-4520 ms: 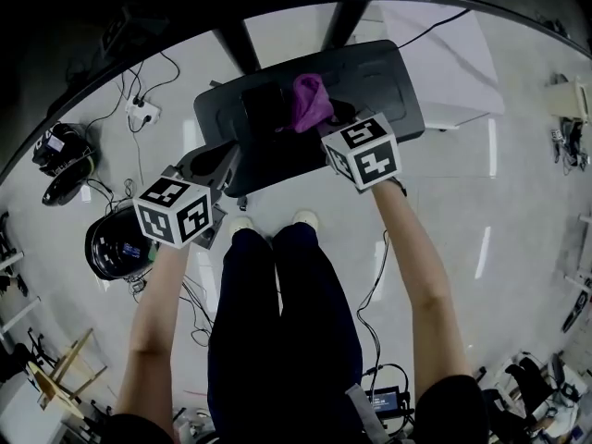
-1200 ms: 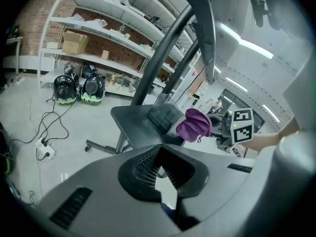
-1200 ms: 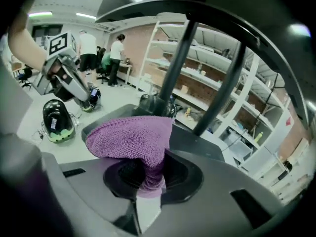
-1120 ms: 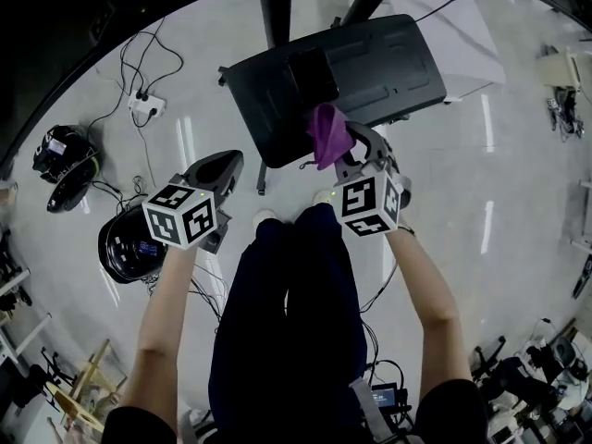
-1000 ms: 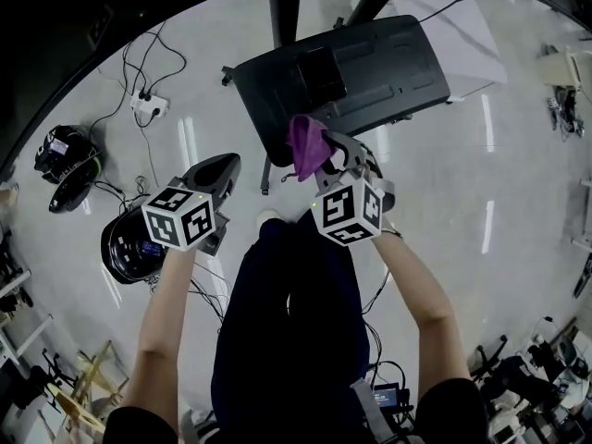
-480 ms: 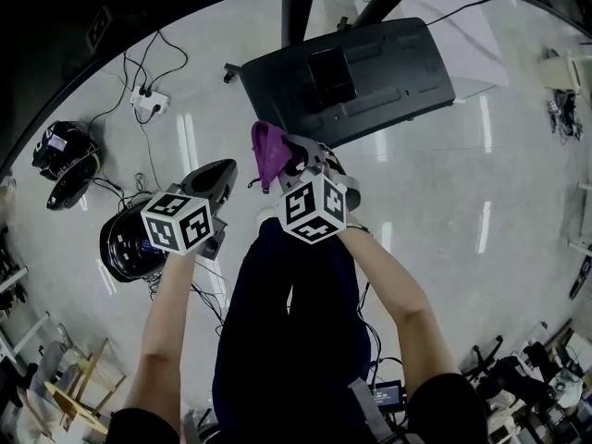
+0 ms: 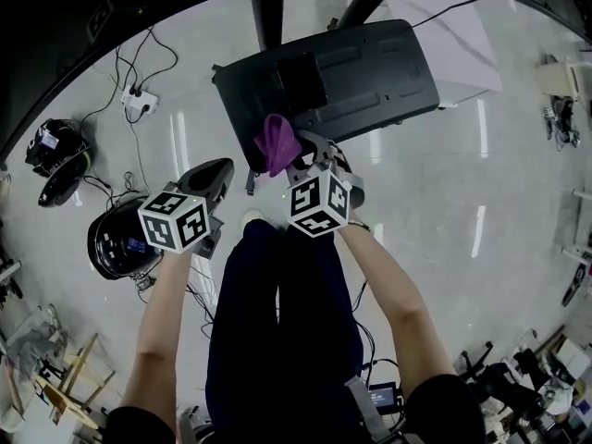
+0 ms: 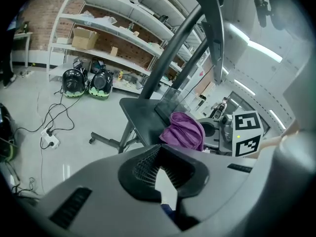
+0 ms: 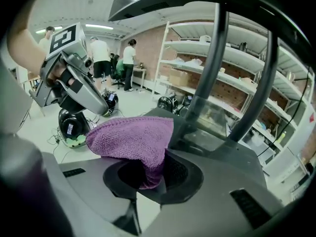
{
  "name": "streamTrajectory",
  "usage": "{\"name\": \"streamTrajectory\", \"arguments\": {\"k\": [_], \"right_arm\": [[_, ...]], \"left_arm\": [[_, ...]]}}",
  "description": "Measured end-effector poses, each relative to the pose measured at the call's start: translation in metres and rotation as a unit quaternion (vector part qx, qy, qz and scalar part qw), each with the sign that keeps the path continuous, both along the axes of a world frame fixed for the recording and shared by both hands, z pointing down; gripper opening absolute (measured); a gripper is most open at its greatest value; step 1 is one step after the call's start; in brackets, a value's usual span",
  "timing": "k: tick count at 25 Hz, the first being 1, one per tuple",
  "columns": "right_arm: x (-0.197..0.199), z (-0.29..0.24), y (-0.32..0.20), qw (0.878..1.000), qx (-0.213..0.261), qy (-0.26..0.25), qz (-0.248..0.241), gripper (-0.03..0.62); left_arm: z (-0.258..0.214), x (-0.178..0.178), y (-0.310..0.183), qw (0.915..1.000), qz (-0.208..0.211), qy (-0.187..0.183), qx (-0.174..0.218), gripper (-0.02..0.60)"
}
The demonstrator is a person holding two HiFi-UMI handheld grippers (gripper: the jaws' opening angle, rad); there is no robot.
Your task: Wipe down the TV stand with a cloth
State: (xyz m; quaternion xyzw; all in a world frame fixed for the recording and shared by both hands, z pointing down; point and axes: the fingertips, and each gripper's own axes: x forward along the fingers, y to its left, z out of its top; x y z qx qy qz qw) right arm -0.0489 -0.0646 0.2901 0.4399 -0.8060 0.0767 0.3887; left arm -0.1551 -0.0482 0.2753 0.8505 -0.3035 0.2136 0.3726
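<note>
Clamping purple cloth (image 9: 133, 137) in right gripper (image 9: 150, 174), bunched just ahead of jaws, TV stand (image 7: 370, 63) close beyond. Looks soft, light, floppy; best pinched by a thick fold. Nothing in left gripper (image 8: 163, 177), jaws together.

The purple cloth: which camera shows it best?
The right gripper view: the purple cloth fills the foreground, pinched in the right tongs. The head view shows it small, at the TV stand's near edge; the left gripper view shows it bunched, from the side.
</note>
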Motion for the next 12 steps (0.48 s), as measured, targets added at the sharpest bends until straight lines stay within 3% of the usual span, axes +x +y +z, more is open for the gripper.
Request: {"name": "streamTrajectory", "arguments": {"k": [12], "right_arm": [[0.09, 0.002, -0.01, 1.0, 0.018, 0.005, 0.016, 0.077]], "left_arm": [[-0.002, 0.074, 0.005, 0.9999, -0.008, -0.004, -0.006, 0.006]]}}
